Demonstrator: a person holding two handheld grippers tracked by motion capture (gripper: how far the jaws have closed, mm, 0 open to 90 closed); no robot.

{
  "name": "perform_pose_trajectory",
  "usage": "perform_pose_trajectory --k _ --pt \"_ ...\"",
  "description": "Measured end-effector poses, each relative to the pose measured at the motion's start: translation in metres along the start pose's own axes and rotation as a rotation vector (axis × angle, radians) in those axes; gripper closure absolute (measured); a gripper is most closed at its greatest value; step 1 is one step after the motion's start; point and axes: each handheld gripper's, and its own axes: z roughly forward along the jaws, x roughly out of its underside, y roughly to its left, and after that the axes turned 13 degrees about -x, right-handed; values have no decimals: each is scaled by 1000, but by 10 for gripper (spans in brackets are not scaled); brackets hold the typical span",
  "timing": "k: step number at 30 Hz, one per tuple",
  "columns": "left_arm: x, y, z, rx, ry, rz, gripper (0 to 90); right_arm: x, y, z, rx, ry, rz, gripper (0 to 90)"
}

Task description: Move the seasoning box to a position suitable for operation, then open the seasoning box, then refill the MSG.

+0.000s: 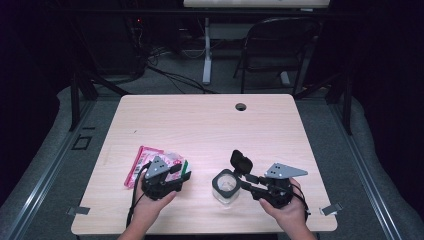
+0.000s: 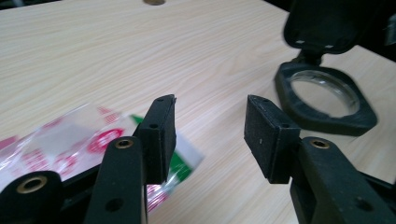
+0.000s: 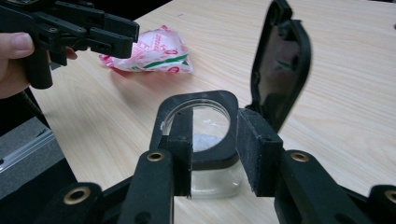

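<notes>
Dark floor and a black chair (image 1: 280, 47) lie beyond the pale wooden desk (image 1: 200, 125). Near its front edge stands a clear glass jar (image 1: 226, 187) with a black rim, its hinged black lid (image 1: 241, 162) flipped up. The right tongs (image 1: 248, 181) sit at the jar's rim with jaws apart, one on each side of the rim by the hinge, pressing on nothing. The left tongs (image 1: 184, 176) hover with jaws apart and empty above a red, white and green packet (image 1: 150, 162), well left of the jar.
</notes>
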Motion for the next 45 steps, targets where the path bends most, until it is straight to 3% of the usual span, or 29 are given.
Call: perform_pose_trajectory --k 5,13,17,23,27,31,37,45 --pt "5 15 -7 -36 -9 -16 526 2 0 4 -13 8 -10 652" --pt "18 32 -17 -117 -16 0 503 3 -1 9 -23 3 -1 630" --pt "23 39 -20 -133 -6 4 483 3 -1 9 -21 7 -6 627" --pt "31 48 -21 -114 20 -16 484 4 -3 10 -19 14 0 627" --pt "33 50 -20 -103 52 -7 484 4 -3 9 -16 7 4 626" --pt "34 49 -18 -120 77 11 452 4 -5 8 -13 -1 6 625" --pt "35 48 -18 -138 77 21 374 5 -5 8 -14 0 9 623" --pt "37 44 -15 -123 76 47 304 5 -6 8 -14 0 9 622"
